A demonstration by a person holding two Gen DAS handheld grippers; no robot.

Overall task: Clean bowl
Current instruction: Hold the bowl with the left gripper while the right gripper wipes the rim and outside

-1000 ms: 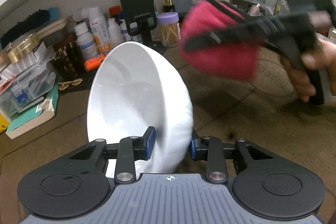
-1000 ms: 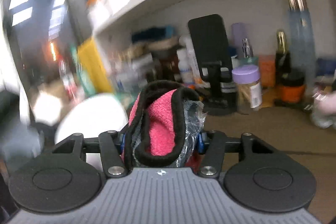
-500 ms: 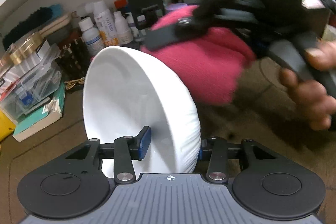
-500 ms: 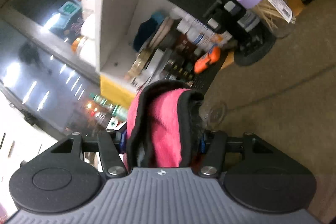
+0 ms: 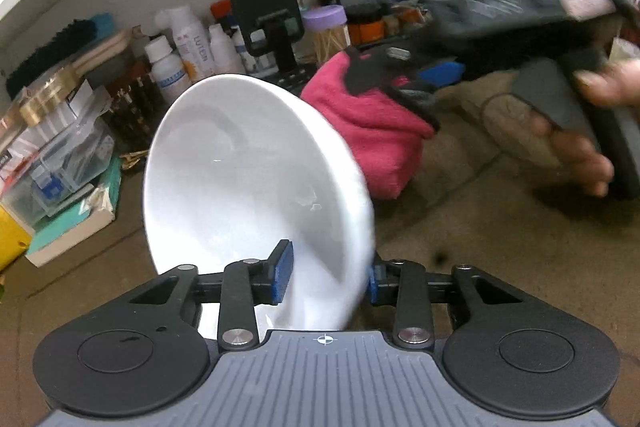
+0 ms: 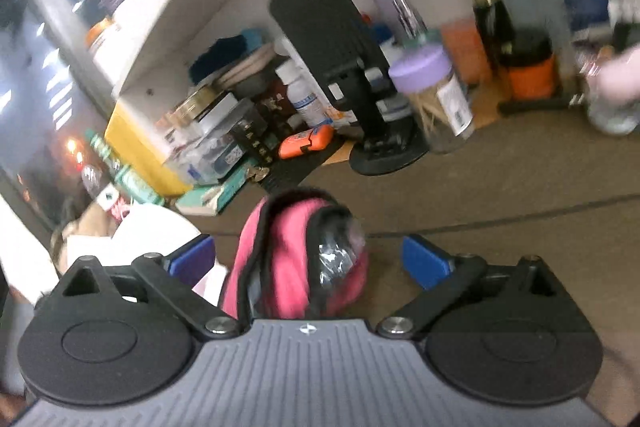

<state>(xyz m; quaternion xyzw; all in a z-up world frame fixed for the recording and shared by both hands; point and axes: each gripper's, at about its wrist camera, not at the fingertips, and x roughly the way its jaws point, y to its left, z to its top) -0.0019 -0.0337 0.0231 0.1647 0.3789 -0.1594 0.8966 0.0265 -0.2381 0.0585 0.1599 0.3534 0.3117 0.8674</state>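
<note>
The white bowl stands on edge, rim roughly vertical, its open face turned to the left of the left gripper. That gripper pinches the bowl's lower wall, one blue pad inside, the other against the outside.

The pink cloth lies on the brown table just behind the bowl's outer wall, beyond and right of the left gripper; whether they touch cannot be told.

The right gripper has its jaws spread wide, the cloth lying loose between its blue pads, clamped by neither. It reaches in level from the right, held by the person's right hand.
</note>
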